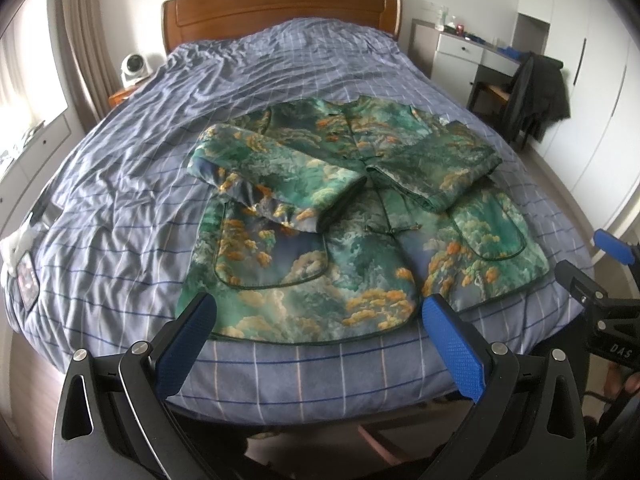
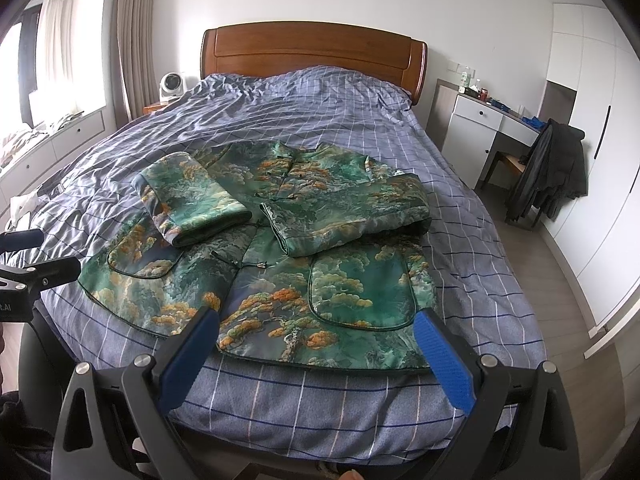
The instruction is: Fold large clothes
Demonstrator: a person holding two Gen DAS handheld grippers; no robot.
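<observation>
A green jacket with an orange and white cloud and tree print [image 1: 360, 248] lies face up on the bed, collar toward the headboard. It also shows in the right wrist view [image 2: 280, 280]. Both sleeves are folded in across the chest, the left sleeve [image 1: 276, 184] and the right sleeve [image 1: 444, 168]. My left gripper [image 1: 316, 316] is open and empty, hovering above the jacket's bottom hem at the foot of the bed. My right gripper [image 2: 316, 328] is open and empty above the hem's right half. The right gripper shows at the right edge of the left wrist view [image 1: 600, 280].
The bed [image 1: 280, 64] has a blue checked cover and a wooden headboard [image 1: 280, 4]. A white fan [image 1: 134, 68] stands on the left bedside table. A white desk [image 2: 480, 120] and a chair with a dark coat [image 2: 552, 168] stand to the right. Small items lie at the bed's left edge [image 1: 24, 268].
</observation>
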